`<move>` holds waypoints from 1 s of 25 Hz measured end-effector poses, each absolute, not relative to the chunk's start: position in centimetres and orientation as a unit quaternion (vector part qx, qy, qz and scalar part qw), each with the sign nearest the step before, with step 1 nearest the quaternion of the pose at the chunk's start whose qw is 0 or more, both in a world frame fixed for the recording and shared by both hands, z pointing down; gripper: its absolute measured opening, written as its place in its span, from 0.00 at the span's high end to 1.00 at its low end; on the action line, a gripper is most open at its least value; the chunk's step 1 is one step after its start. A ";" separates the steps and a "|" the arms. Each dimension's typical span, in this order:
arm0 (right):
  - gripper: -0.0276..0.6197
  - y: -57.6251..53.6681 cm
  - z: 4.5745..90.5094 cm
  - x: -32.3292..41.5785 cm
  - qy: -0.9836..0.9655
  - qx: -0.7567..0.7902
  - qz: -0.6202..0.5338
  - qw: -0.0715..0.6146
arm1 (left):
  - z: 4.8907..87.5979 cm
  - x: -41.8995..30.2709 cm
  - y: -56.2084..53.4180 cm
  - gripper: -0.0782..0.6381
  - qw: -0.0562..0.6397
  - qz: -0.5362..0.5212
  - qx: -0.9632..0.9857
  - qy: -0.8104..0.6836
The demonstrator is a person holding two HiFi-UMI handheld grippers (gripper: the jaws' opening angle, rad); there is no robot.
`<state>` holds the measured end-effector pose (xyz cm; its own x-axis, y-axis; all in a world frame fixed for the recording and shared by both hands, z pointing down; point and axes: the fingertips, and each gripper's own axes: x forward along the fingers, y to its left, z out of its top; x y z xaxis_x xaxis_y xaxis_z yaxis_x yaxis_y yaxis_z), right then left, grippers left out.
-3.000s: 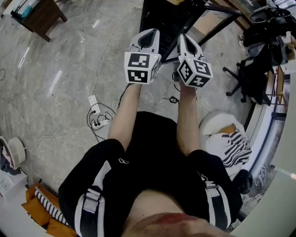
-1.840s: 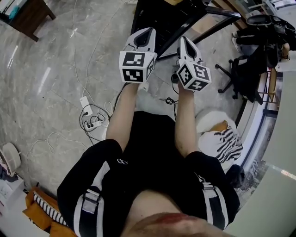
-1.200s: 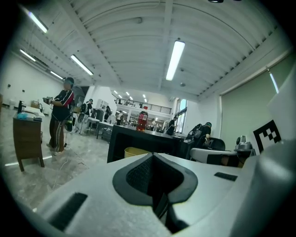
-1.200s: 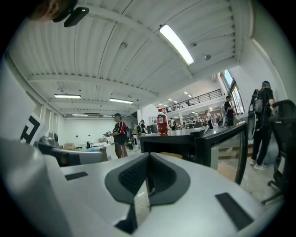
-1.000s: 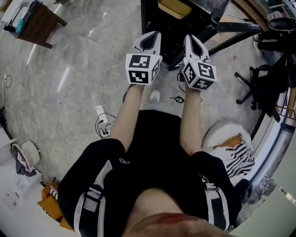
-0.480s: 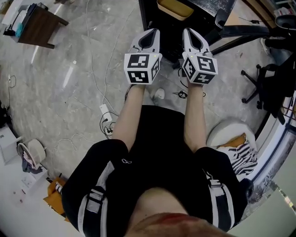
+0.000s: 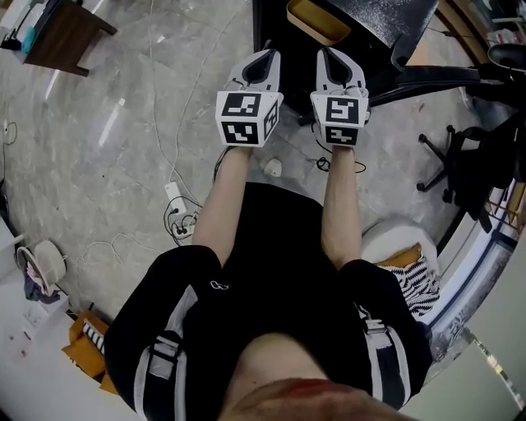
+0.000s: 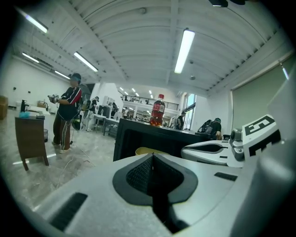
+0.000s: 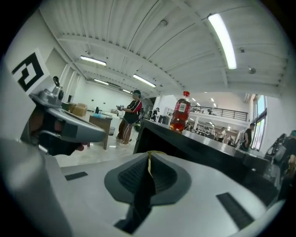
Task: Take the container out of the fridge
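Left tongs [image 7: 266,56]: pressed together, nothing between them. The left gripper view shows the pads meeting at the tip [image 8: 152,156].
Right tongs [image 7: 333,54]: also pressed together and empty. The right gripper view shows the seam shut up to the tip [image 9: 149,153].
Pose: we hold both side by side at arm's length, level, pointing the same way. They are near each other but not touching. Each one shows at the edge of the other's view.
Container [image 7: 316,20]: yellow and shallow. It lies ahead of both tips and clear of them, slightly nearer the right tongs' line. In the left gripper view its rim [image 8: 144,150] peeks just over the tip. In the right gripper view we see only a yellow sliver at the tip.
Black cabinet [image 7: 386,12]: low, with a dark open front facing us [image 8: 138,139]. The container sits in that dark opening. We can't tell what it rests on.
Red bottle [image 8: 157,111]: upright on the cabinet top, up and right of the container [image 9: 178,112].
Floor [image 7: 123,123]: grey, glossy. White cables and a power strip [image 7: 174,196] lie to our left.
Background: a person [image 8: 67,115] stands well behind, to the left.
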<state>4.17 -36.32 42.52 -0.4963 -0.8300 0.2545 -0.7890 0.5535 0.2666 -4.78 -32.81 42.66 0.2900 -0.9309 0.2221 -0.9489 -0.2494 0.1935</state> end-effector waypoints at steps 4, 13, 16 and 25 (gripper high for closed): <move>0.94 -38.0 43.9 3.1 -0.862 0.445 -0.066 0.235 | 42.3 -6.0 -33.8 0.88 0.146 0.028 0.788 -0.597; 0.93 -41.6 47.6 1.8 -0.838 0.391 -0.114 0.364 | 42.9 -7.0 -35.5 0.88 0.156 0.027 0.787 -0.596; 0.85 -42.7 49.2 1.5 -0.822 0.366 -0.123 0.418 | 42.4 -7.7 -36.1 0.88 0.157 0.021 0.788 -0.596; 0.82 -45.7 51.0 0.3 -0.799 0.351 -0.140 0.467 | 43.4 -9.3 -37.1 0.88 0.169 0.018 0.784 -0.597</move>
<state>0.33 -45.67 50.96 -0.3175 -0.6923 0.6480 -0.4312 0.7140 0.5516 -9.33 -37.12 43.44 0.2865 -0.9297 0.2312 -0.9422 -0.2298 0.2436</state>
